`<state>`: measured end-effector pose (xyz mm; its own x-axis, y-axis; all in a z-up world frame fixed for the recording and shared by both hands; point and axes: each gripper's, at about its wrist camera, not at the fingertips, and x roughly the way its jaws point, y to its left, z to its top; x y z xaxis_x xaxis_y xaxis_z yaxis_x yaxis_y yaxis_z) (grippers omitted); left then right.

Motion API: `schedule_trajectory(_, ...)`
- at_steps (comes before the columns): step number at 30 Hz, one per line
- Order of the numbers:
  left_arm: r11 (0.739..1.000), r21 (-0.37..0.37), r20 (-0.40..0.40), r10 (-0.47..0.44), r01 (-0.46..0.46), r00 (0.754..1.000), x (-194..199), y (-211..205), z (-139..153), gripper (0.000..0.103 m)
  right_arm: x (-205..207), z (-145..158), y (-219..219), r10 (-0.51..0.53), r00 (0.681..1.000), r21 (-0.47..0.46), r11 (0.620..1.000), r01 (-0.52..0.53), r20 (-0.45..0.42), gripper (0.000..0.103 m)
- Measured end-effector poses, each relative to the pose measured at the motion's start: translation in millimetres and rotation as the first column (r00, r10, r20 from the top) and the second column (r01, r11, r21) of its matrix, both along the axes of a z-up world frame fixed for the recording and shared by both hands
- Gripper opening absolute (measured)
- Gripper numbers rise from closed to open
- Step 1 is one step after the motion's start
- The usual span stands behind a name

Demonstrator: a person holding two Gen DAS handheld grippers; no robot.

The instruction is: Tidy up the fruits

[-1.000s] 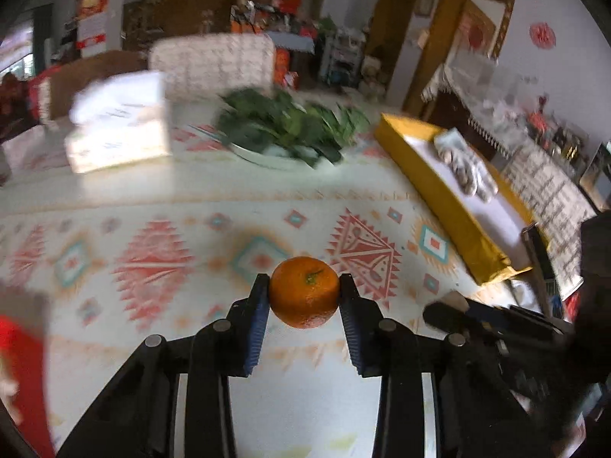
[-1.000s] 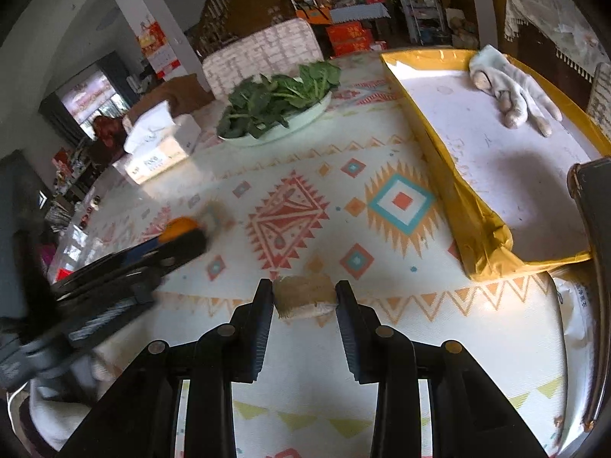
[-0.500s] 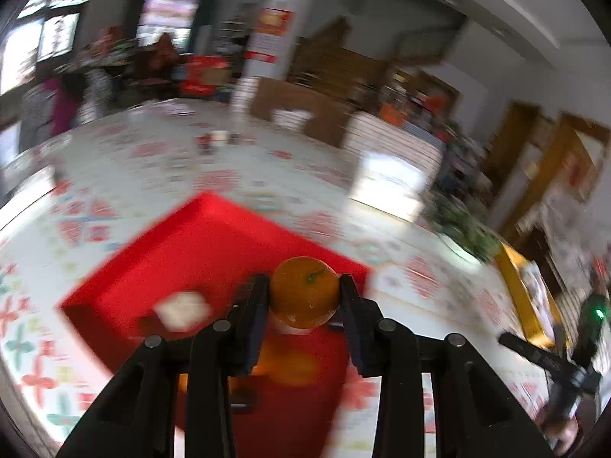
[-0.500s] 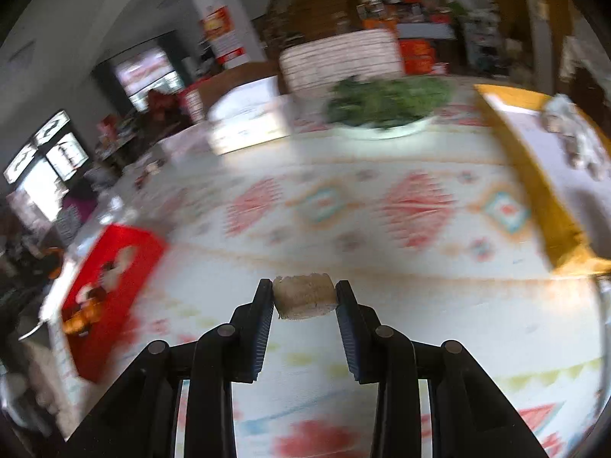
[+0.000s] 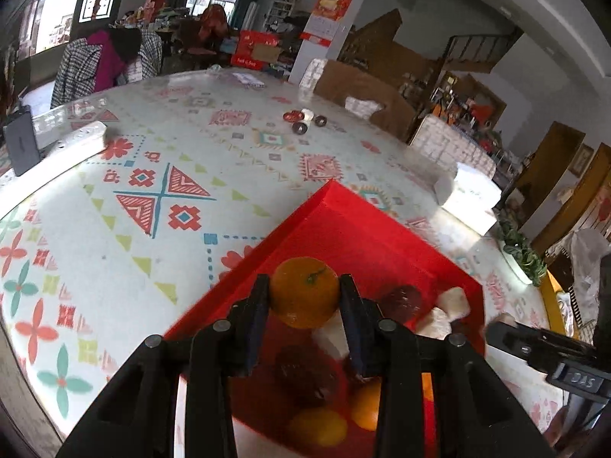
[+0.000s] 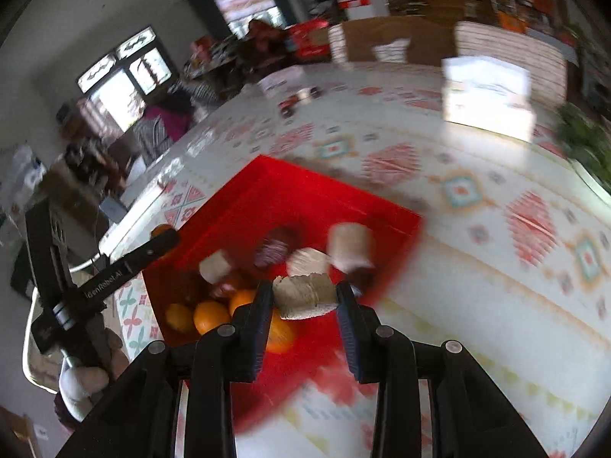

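Observation:
My left gripper [image 5: 304, 294] is shut on an orange mandarin [image 5: 305, 291] and holds it above the near left part of a red tray [image 5: 366, 229]. The tray holds other oranges [image 5: 362, 406], dark red fruits [image 5: 399, 299] and pale chunks [image 5: 452, 301]. My right gripper [image 6: 305, 297] is shut on a pale beige chunk [image 6: 304, 295] and holds it above the red tray's [image 6: 290, 187] near right side, over oranges [image 6: 210, 315]. The left gripper shows at the left of the right wrist view [image 6: 160, 240]; the right gripper shows at the right of the left wrist view [image 5: 500, 330].
The tray stands on a round table with a patterned cloth [image 5: 152, 206]. A white tissue box [image 5: 469, 198] and a plate of greens [image 5: 521, 252] lie beyond the tray. Small round items [image 5: 305, 120] sit far back. A phone [image 5: 21, 145] leans at the left edge.
Both grippers have swung left from the table's right side to above the red tray, each still holding its item. The left has come closer over the tray.

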<state>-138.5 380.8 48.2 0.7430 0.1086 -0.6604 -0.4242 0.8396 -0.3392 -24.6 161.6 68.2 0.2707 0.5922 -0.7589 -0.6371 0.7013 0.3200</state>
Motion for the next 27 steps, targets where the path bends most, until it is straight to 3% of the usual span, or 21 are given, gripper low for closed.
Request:
schedule_trajectory(7,0.999,-0.001,-0.014,-0.037,0.037,0.999,18,4,-9,0.035,27,-22,45,-0.016,1.000,-0.077,0.997,0.015,-0.015,0.037)
schedule_trajectory(10,0.999,-0.013,0.005,-0.037,0.037,0.999,19,4,-9,0.041,35,-24,53,-0.027,1.000,-0.087,0.996,0.027,0.000,0.038)
schedule_trajectory(11,0.999,-0.017,0.011,-0.034,0.034,0.999,19,4,-8,0.049,36,-25,56,-0.027,1.000,-0.086,0.996,0.028,0.005,0.041)
schedule_trajectory(13,1.000,-0.012,0.029,-0.026,0.026,0.999,14,2,-4,0.055,39,-23,60,-0.030,0.999,-0.085,0.996,0.032,0.021,0.061)
schedule_trajectory(14,1.000,-0.007,0.037,-0.025,0.025,0.999,12,1,-2,0.058,40,-21,62,-0.030,0.999,-0.077,0.996,0.032,0.026,0.065)
schedule_trajectory(18,1.000,0.022,0.066,-0.011,0.010,0.998,-1,-7,11,0.063,34,-10,56,-0.031,0.997,-0.061,0.997,0.035,0.065,0.067)
schedule_trajectory(22,0.989,0.133,0.093,0.048,-0.060,0.995,-21,-29,30,0.073,18,4,35,-0.056,0.992,-0.062,0.996,0.064,0.113,0.067)
schedule_trajectory(27,0.939,0.308,0.143,0.112,-0.151,0.983,-43,-72,53,0.099,-6,11,-5,-0.116,0.980,-0.066,0.990,0.128,0.160,0.072)
